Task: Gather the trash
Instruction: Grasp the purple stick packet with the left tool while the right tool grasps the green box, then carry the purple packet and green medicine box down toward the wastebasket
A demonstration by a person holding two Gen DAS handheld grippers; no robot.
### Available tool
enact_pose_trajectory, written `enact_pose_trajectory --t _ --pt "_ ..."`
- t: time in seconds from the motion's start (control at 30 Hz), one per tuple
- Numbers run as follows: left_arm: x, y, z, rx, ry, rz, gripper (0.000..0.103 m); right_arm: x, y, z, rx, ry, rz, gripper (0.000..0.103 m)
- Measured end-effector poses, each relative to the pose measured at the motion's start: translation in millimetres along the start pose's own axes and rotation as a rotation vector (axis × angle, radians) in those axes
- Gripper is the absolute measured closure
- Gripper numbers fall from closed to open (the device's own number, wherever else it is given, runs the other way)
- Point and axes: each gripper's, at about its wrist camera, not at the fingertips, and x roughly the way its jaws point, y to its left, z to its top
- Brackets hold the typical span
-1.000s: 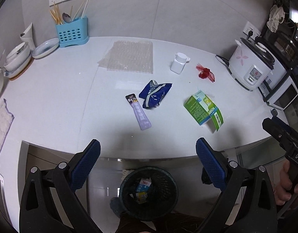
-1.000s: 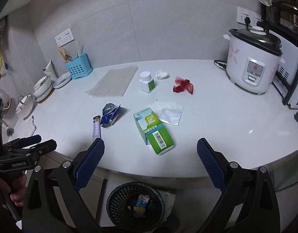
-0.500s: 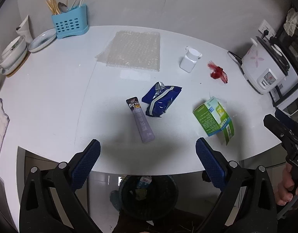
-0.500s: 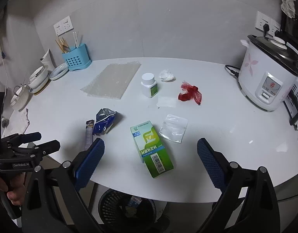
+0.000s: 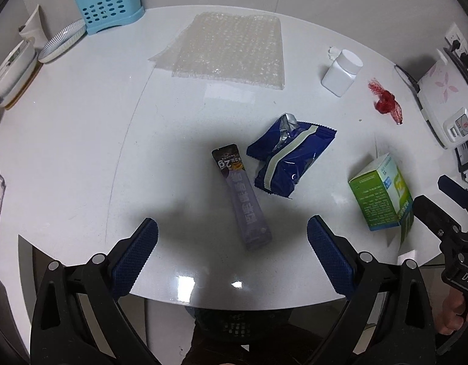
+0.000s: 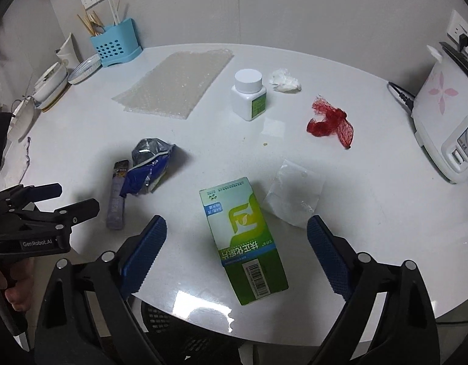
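Both grippers are being lowered closer over the white table (image 5: 81,152) than a second ago. Left to right: the left gripper (image 5: 232,254), released and empty, is being aimed at the purple sachet (image 5: 244,200); the right gripper (image 6: 237,252), jaws closing but not yet touching, is being set astride the green box (image 6: 244,240). The bin (image 6: 185,334) is waiting below the near edge.

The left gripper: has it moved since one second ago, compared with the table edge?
Yes. The left gripper has come forward over the table and lower: its blue pads now flank the purple sachet, past the edge.
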Motion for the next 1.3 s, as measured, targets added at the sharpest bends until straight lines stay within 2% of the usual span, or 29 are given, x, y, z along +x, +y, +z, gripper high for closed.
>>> enact_pose_trajectory --t 0.23,0.33,0.4,0.53,0.63,0.7,0.8,1.07,1.3 --pt "35.8 2.8 5.6 -0.003 0.070 0.034 0.009 24.7 -3.2 4.8 0.026 0.077 -0.008 0.024" --pt "47.0 6.6 7.6 -0.019 0.095 0.036 0.014 34.5 -3.5 5.4 0.033 0.107 0.001 0.029" --pt "53.5 7.8 9.0 -0.021 0.115 0.047 0.023 41.0 -5.5 5.4 0.053 0.140 0.005 0.040" --pt "55.3 6.5 13.8 -0.011 0.121 0.074 0.033 51.3 -8.3 5.9 0.082 0.182 0.017 0.046" --pt "53.8 5.8 16.9 0.002 0.124 0.090 0.051 55.9 -4.6 5.8 0.067 0.195 0.008 0.046" --pt "52.5 6.2 19.8 0.005 0.125 0.090 0.074 57.4 -1.5 5.3 0.057 0.195 0.002 0.049" --pt "52.4 10.5 23.9 -0.001 0.130 0.077 0.086 57.2 0.6 5.7 0.057 0.190 -0.006 0.051" --pt "45.5 15.5 22.7 0.008 0.088 0.057 0.089 47.8 -3.2 5.4 0.085 0.167 -0.016 0.052" --pt "25.6 6.8 8.5 0.023 0.043 0.028 0.089 28.8 -10.6 2.5 0.147 0.138 0.023 0.052"
